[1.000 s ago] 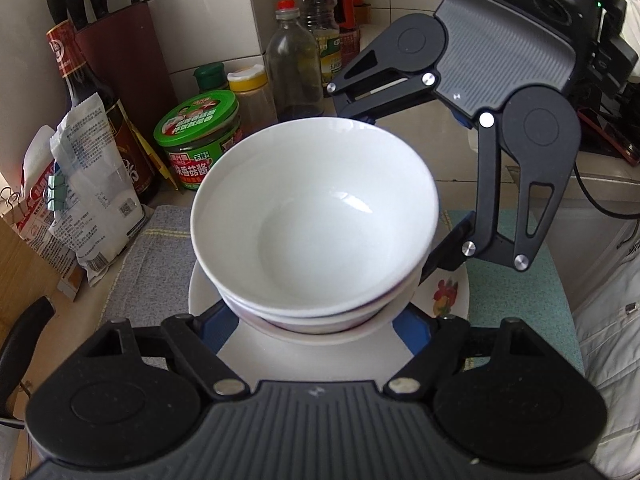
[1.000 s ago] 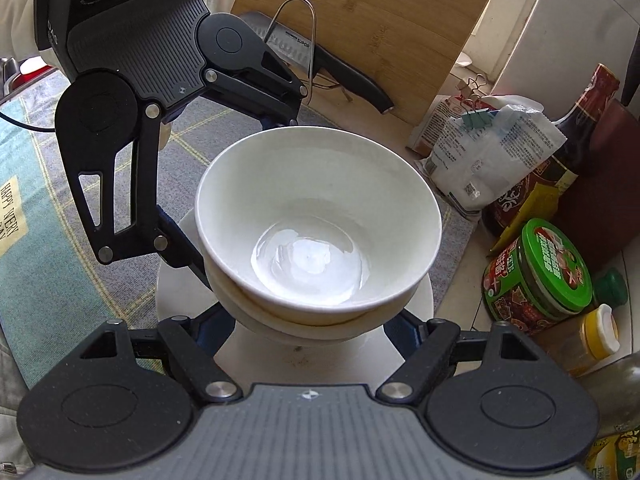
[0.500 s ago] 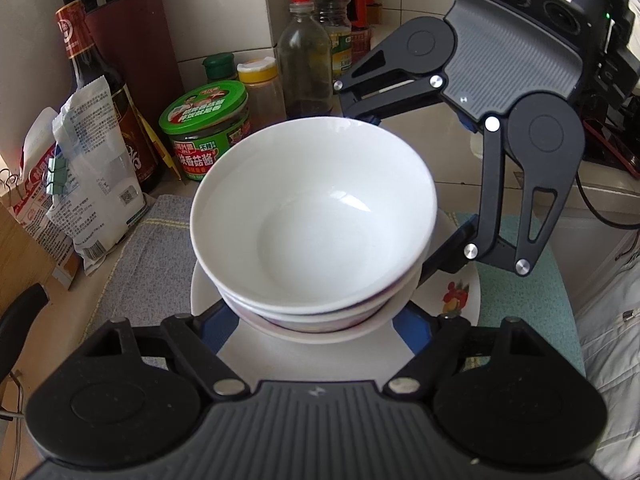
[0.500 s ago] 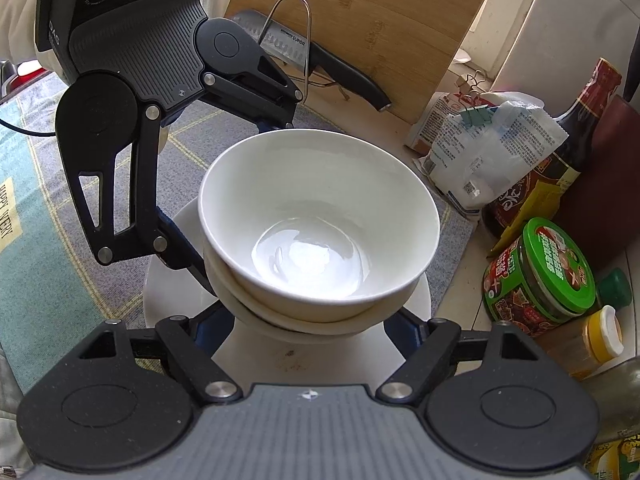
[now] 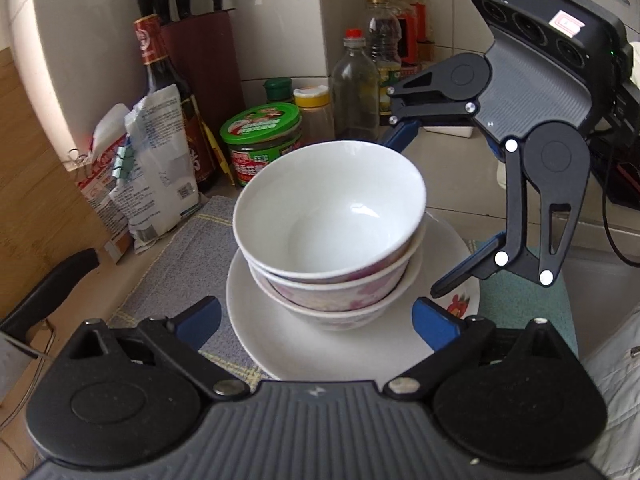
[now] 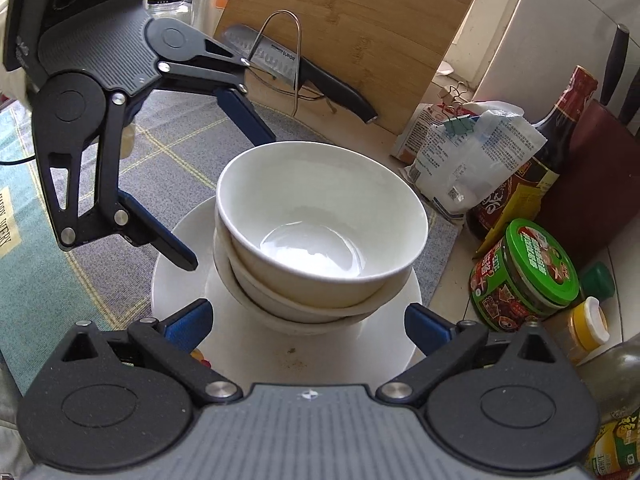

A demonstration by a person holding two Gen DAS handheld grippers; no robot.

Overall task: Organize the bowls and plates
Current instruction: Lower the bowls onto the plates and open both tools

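The left gripper [image 5: 316,320] has its blue pads [image 5: 200,318] spread wide and its jaws are opening; the stack of bowls stands between them, but neither pad touches it. The right gripper [image 6: 306,322] is likewise released, its jaws opening, with its blue pads [image 6: 426,330] clear of the stack on both sides.

Between the 2 grippers, a white plate [image 5: 280,340] lies on a grey checked cloth [image 5: 192,256]. At least 3 bowls are nested on it: a plain white top bowl [image 5: 332,208] sits in a floral-patterned bowl [image 5: 332,292], with another rim beneath. The top bowl leans slightly off-centre in the stack. In the right wrist view the same top bowl [image 6: 320,220] shows a glossy bottom, and the plate [image 6: 256,352] carries a few dark specks near its front edge.

Beyond the stack, the right wrist view shows a knife [image 6: 304,76] resting in a wire stand before a wooden cutting board [image 6: 352,32]. Along the tiled wall stand a green-lidded jar [image 5: 262,142], a dark sauce bottle [image 5: 168,96], clipped bags [image 5: 156,168], a knife block [image 5: 204,60] and several bottles [image 5: 354,88].
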